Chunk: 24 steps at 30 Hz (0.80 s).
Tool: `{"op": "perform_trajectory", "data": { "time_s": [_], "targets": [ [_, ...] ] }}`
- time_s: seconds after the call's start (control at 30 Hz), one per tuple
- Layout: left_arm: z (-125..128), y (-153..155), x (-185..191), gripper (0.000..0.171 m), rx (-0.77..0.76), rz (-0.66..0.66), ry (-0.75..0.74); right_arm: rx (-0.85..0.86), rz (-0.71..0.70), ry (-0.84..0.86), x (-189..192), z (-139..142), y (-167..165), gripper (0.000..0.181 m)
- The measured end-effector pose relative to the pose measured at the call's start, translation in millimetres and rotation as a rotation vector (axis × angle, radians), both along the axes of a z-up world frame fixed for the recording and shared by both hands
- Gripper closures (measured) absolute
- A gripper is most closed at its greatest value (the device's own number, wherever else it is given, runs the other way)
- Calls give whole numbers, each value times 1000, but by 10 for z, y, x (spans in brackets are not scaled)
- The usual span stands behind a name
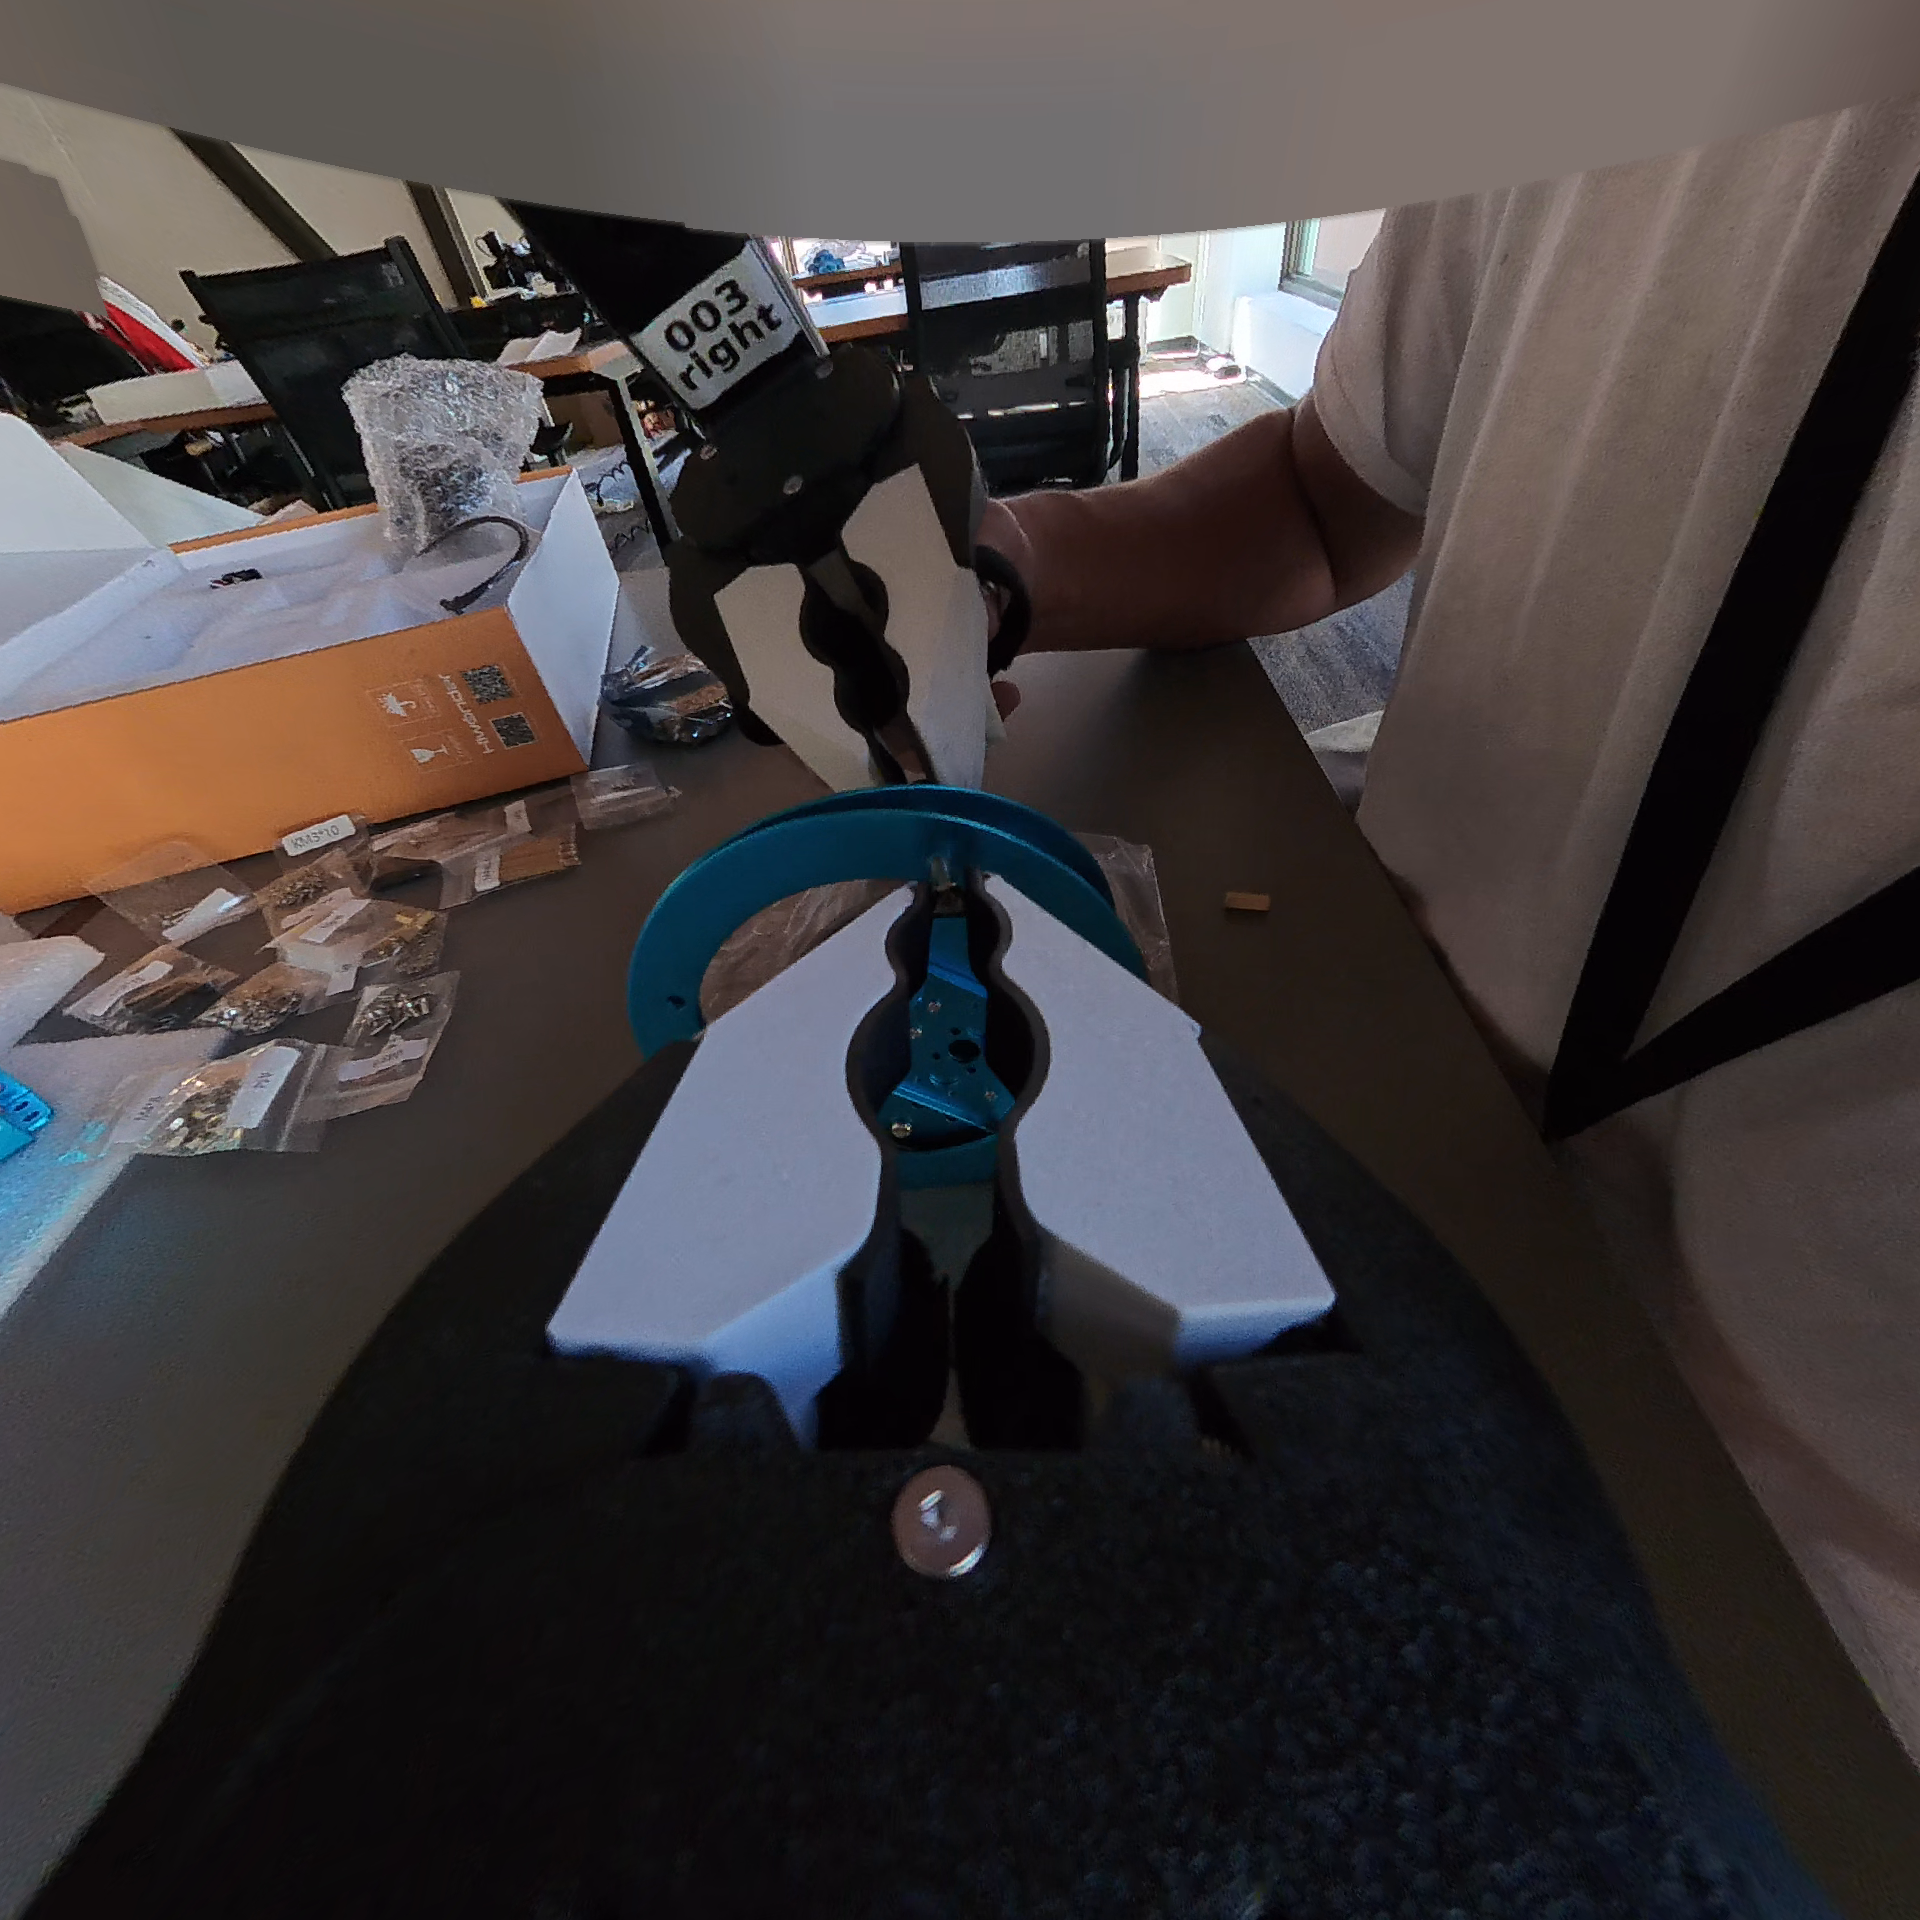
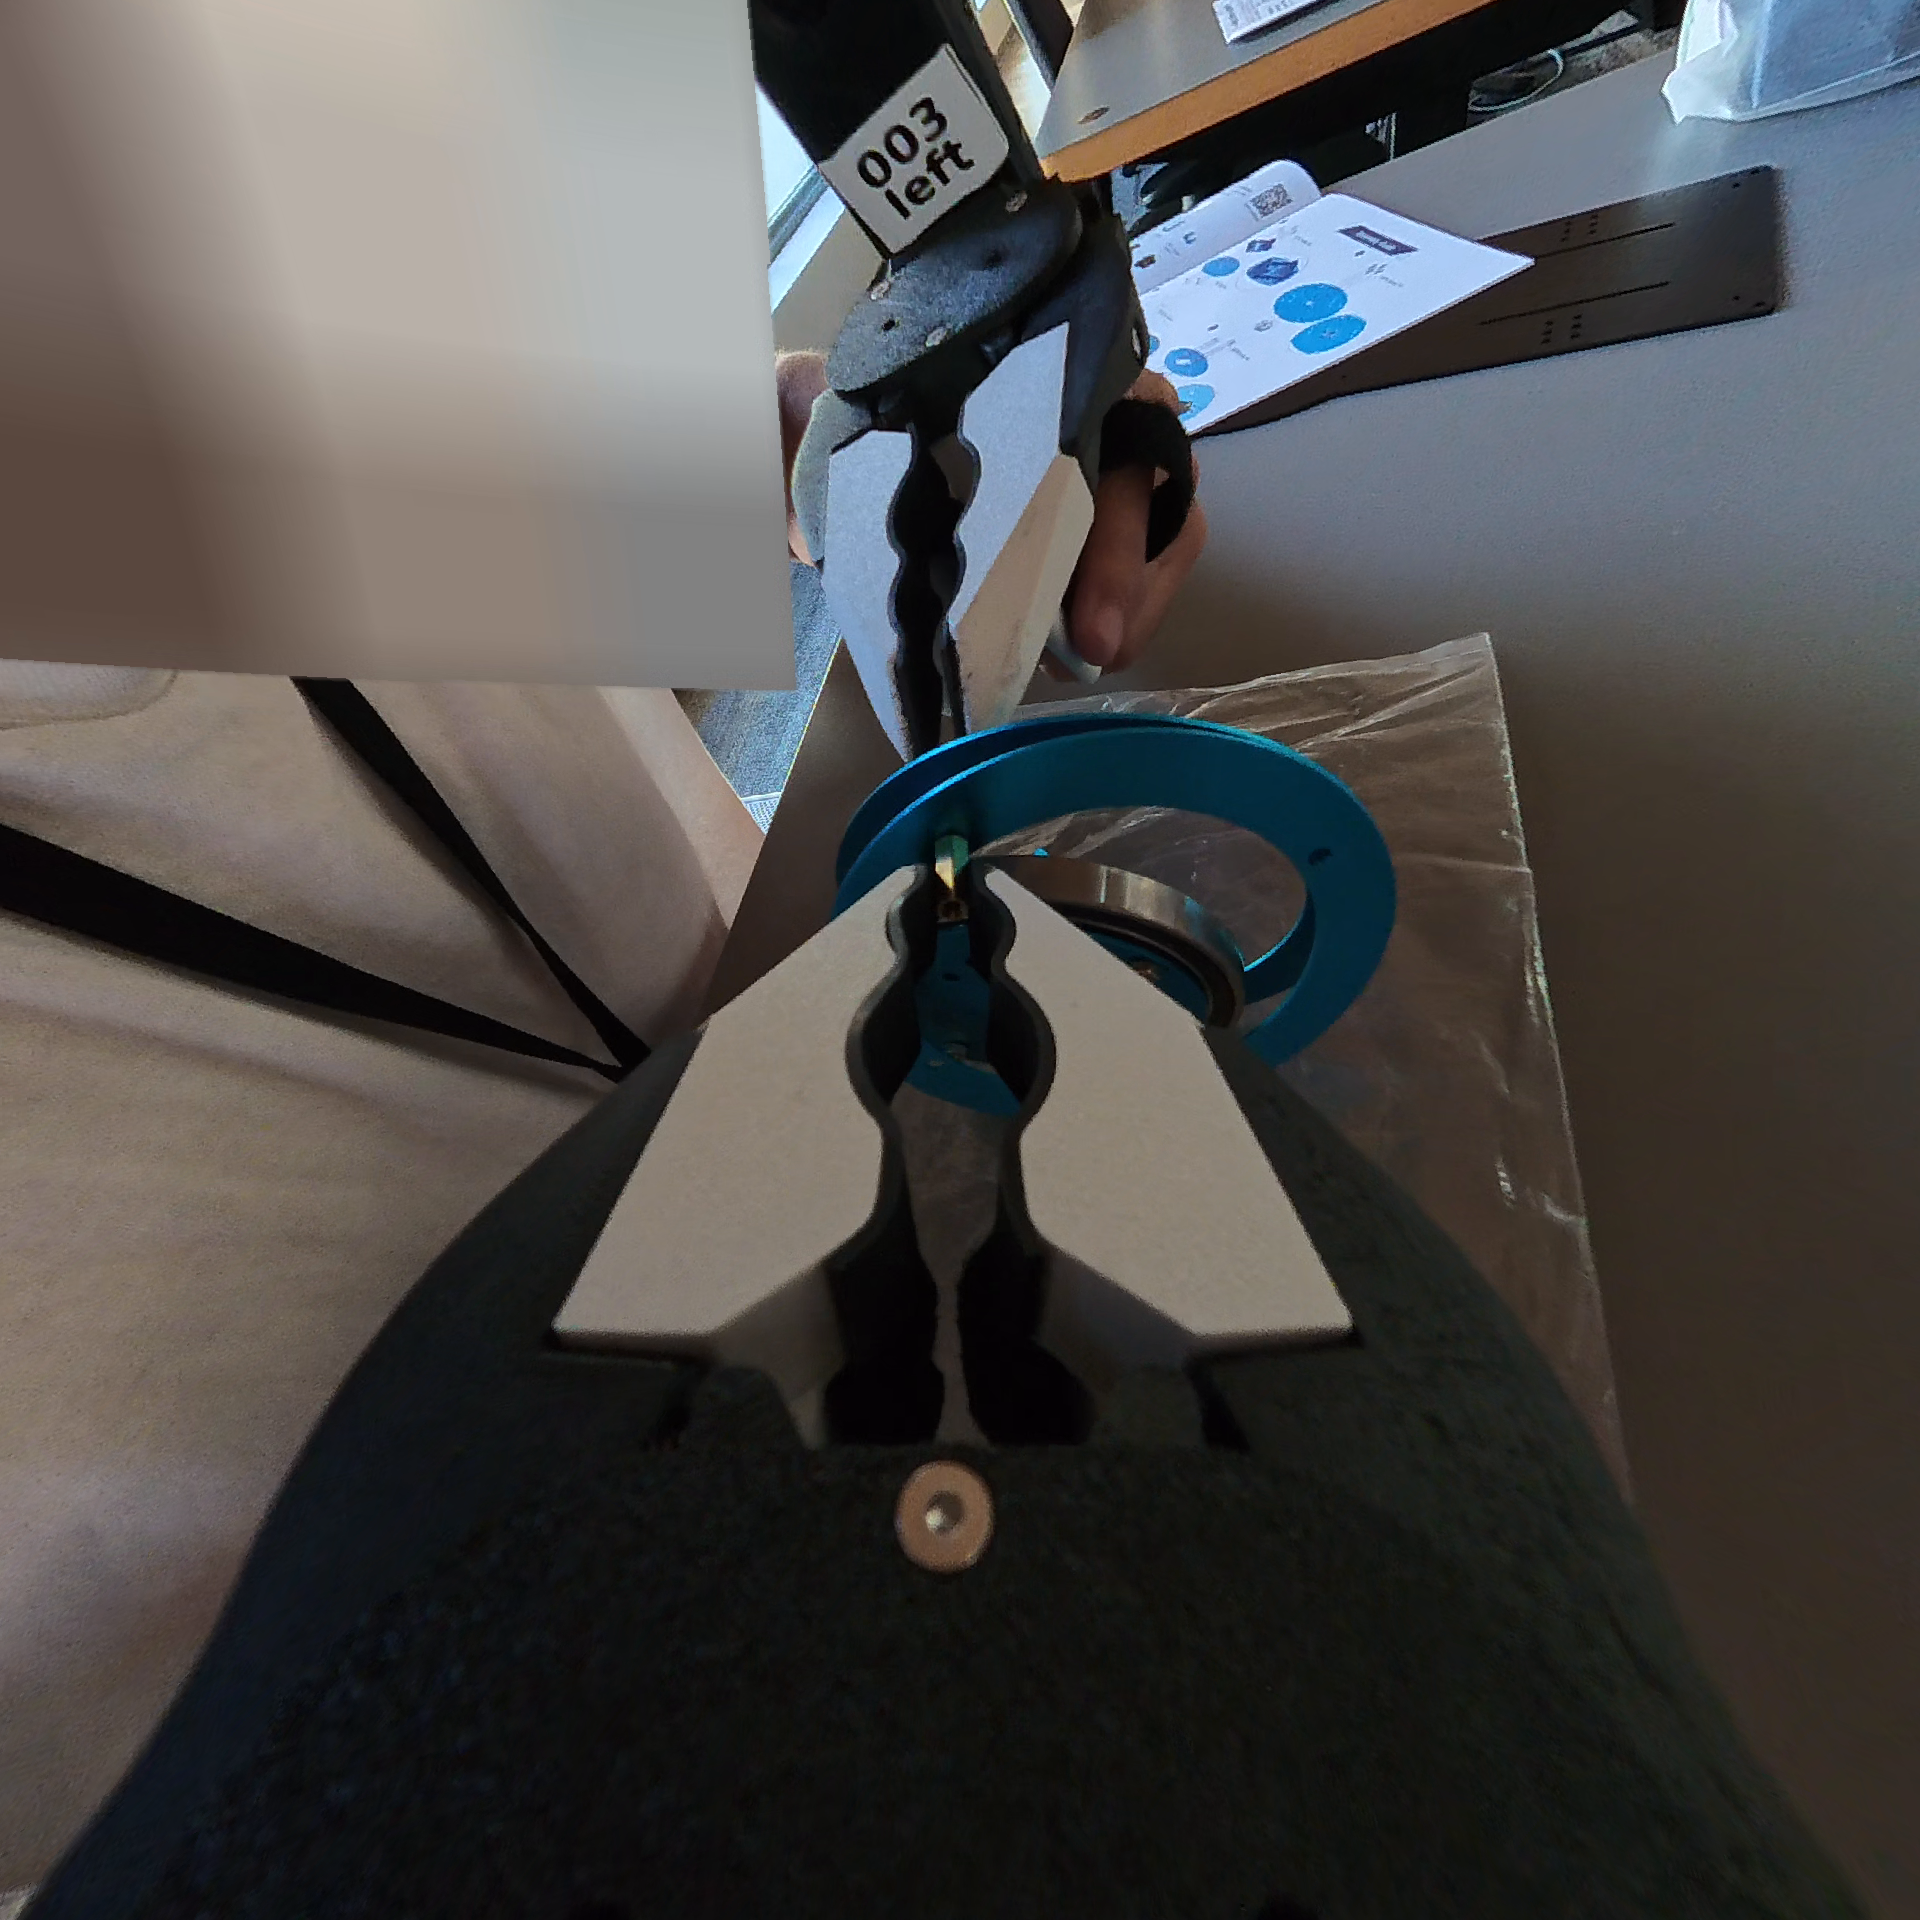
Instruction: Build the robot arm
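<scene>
**Both grippers pinch one blue ring assembly from opposite sides**

Squarely at the centre of both wrist views sits a blue ring assembly [image 1: 665, 935]: two flat blue rings stacked with a gap between them, joined by small brass standoffs, lying on a clear plastic sheet [image 2: 1455, 727] on the grey table [image 1: 1299, 935].

In the left wrist view, the left gripper [image 1: 951, 883] fills the lower half of the frame, its white fingers drawn nearly together at the tips, right at the near rim of the top ring where a brass standoff [image 1: 940, 868] shows. A blue perforated bracket [image 1: 940, 1049] is visible through the gap between the fingers, lower down. The right gripper [image 1: 914, 774] comes down from the upper middle of the frame, its tips nearly together at the far rim of the assembly; whether they actually clamp it cannot be told here.

In the right wrist view, the right gripper [image 2: 951, 883] has its tips closed in on a brass standoff [image 2: 951, 857] at the near rim. The left gripper [image 2: 935, 727] descends from the top centre onto the far rim. A silver bearing [image 2: 1153, 914] lies inside the rings, right of centre.

Toward the left of the left wrist view lie an orange box [image 1: 291, 727] and small bags of hardware [image 1: 260, 997]. An instruction sheet [image 2: 1320, 281] sits at the upper right of the right wrist view.
</scene>
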<state>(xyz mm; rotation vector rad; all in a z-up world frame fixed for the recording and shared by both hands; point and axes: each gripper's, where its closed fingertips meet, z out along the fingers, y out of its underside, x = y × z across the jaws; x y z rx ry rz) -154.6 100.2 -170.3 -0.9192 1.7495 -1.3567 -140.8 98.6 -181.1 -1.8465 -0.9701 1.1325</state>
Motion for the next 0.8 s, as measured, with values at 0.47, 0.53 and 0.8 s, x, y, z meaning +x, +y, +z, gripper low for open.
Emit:
{"op": "perform_trajectory", "data": {
  "time_s": [0.47,0.53,0.8],
  "targets": [
    [-32,-60,2,167,-68,-33,31,551,-48,-330,87,-85,-2,144],
    [-28,-57,2,167,-89,-39,39,731,-106,-441,132,-57,18,154],
    [-32,-113,5,167,-153,-82,76,972,-109,-584,44,0,26,167]
  ]
}}
